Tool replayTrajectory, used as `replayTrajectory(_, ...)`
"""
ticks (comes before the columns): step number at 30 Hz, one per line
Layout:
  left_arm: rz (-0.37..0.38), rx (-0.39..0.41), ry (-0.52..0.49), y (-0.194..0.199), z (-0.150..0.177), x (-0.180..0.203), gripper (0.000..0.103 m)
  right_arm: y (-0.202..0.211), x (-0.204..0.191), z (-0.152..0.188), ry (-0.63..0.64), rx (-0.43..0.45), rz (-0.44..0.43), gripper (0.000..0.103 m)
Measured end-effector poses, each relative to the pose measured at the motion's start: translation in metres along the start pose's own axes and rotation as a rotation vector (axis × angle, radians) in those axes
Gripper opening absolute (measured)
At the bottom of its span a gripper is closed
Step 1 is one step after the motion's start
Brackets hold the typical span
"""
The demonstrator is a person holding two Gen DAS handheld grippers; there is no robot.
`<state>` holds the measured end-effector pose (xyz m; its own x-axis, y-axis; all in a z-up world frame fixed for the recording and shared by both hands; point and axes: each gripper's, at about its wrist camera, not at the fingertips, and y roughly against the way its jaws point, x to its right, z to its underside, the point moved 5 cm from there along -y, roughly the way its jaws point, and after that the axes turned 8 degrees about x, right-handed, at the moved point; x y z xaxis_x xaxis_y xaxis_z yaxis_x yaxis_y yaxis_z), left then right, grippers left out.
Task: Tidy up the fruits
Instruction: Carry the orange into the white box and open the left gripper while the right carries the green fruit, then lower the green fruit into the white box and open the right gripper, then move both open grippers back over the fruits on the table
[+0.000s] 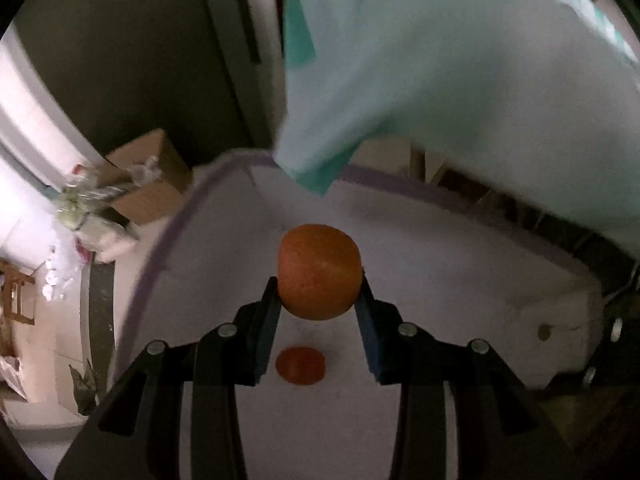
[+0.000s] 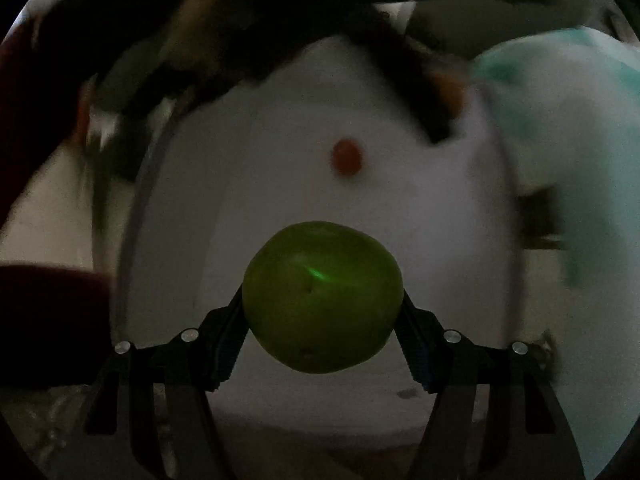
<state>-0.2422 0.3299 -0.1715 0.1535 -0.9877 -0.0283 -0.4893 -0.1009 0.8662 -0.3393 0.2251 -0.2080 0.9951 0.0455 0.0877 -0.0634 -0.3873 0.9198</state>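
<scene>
An orange fruit [image 1: 319,272] is squeezed tight in the left gripper [image 1: 319,300] fingers, up above the white surface [image 1: 440,248]. A green apple [image 2: 322,297] is pinched in the right gripper [image 2: 322,320] fingers. A small orange fruit [image 2: 347,157] lies below. Both fruits look on their way down; next they need a gentle set-down beside it.

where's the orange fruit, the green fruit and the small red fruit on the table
orange fruit [image 1: 319,274]: left wrist view, middle of its skin, between the pads
green fruit [image 2: 322,298]: right wrist view, centre of its skin
small red fruit [image 1: 300,365]: left wrist view, its top, lying on the table
</scene>
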Motion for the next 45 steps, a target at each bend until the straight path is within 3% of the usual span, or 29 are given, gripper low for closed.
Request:
replayTrajectory(3,0.021,-0.080,-0.033,-0.031,0.006,0.002,0.038,-0.025,-0.015,-0.001,0.085,-0.068,0.016,0.067)
replayTrajectory(6,0.059,-0.081,-0.029,-0.037,0.009,0.003,0.038,-0.040,-0.022,-0.002,0.110,-0.114,0.014,0.067)
replayTrajectory(9,0.040,-0.076,-0.030,-0.034,0.013,-0.001,0.037,-0.052,-0.023,-0.003,0.133,-0.145,0.014,0.067)
replayTrajectory(14,0.017,-0.055,0.007,-0.014,0.032,-0.012,0.037,-0.060,-0.035,0.003,0.170,-0.168,0.010,0.067)
replayTrajectory(18,-0.041,-0.099,-0.008,-0.021,0.042,-0.021,0.037,-0.069,-0.043,-0.005,0.175,-0.169,0.023,0.067)
replayTrajectory(26,-0.054,-0.127,0.009,-0.036,0.041,-0.020,0.037,-0.072,-0.041,-0.005,0.166,-0.176,0.031,0.067)
replayTrajectory(28,-0.061,-0.131,0.015,-0.038,0.044,-0.015,0.043,-0.070,-0.040,-0.005,0.168,-0.166,0.039,0.067)
replayTrajectory(29,-0.069,-0.130,0.015,-0.038,0.044,-0.014,0.046,-0.068,-0.041,-0.007,0.169,-0.149,0.043,0.071)
replayTrajectory(31,-0.108,-0.117,0.010,-0.032,0.041,-0.010,0.064,-0.058,-0.041,-0.011,0.171,-0.099,0.063,0.082)
replayTrajectory(37,-0.204,-0.027,0.009,0.007,0.034,-0.015,0.078,-0.009,-0.031,-0.015,0.120,0.041,0.058,0.083)
replayTrajectory(42,-0.340,0.128,0.062,0.068,0.019,-0.014,0.082,0.085,-0.009,-0.016,0.004,0.298,0.045,0.083)
replayTrajectory(45,-0.371,0.310,0.130,0.122,-0.004,-0.006,0.098,0.168,0.029,0.004,-0.113,0.514,0.096,0.088)
